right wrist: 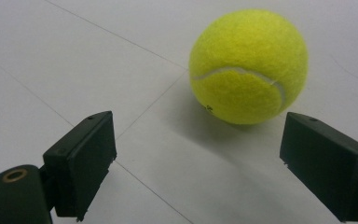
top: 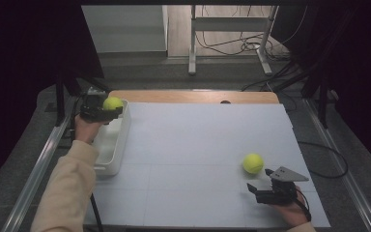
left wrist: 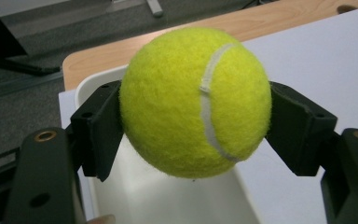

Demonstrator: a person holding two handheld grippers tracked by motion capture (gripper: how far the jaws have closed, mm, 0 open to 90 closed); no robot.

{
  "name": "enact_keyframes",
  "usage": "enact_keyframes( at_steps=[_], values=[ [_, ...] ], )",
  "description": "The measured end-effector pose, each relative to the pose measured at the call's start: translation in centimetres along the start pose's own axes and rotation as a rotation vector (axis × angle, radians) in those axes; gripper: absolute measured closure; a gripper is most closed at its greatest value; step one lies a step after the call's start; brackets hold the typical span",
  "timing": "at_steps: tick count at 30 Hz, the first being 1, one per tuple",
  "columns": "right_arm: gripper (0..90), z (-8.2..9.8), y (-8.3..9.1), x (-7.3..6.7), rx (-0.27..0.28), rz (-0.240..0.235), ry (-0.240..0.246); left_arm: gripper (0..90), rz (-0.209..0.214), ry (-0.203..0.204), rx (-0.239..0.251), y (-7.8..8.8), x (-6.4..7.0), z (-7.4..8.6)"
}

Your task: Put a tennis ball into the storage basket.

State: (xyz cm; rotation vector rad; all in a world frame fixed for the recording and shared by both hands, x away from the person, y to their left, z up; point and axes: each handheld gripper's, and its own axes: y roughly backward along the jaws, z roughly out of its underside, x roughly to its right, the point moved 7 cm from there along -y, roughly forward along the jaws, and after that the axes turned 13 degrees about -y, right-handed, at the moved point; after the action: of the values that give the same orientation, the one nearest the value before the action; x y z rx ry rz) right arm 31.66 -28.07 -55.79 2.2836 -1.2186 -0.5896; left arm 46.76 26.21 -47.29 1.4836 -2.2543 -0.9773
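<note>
My left gripper is shut on a yellow tennis ball and holds it over the far end of a white bin at the table's left edge. In the left gripper view the ball sits squeezed between both black jaws, with the bin below it. A second tennis ball lies on the white table surface at the right. My right gripper stands open just short of that ball, which lies ahead of its jaws and apart from them.
The white sheet covers the table, with a wooden strip along the far edge. Metal rails run along both sides. A desk frame and cables lie on the floor beyond.
</note>
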Motion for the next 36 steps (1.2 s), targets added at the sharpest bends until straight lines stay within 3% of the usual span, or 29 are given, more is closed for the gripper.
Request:
enact_keyframes(
  at_steps=[4, 13, 32, 36],
  values=[
    [11.0, 0.0, 0.0, 0.0, 0.001, 0.0, -0.001, 26.1, 0.001, 0.015, -0.019, -0.4, -0.3, 0.6],
    [11.0, 0.0, -0.1, 0.0, 0.0, 0.002, -0.002, 26.0, 0.004, 0.005, -0.059, -1.1, 0.0, 0.9],
    [11.0, 0.0, -0.1, 0.1, -0.002, 0.007, -0.003, 25.7, 0.011, 0.011, -0.056, -0.9, 0.0, 1.1],
    [11.0, 0.0, -0.1, 0.1, -0.001, 0.006, -0.006, 23.3, 0.025, 0.029, -0.039, -0.9, 0.0, 1.0]
  ],
)
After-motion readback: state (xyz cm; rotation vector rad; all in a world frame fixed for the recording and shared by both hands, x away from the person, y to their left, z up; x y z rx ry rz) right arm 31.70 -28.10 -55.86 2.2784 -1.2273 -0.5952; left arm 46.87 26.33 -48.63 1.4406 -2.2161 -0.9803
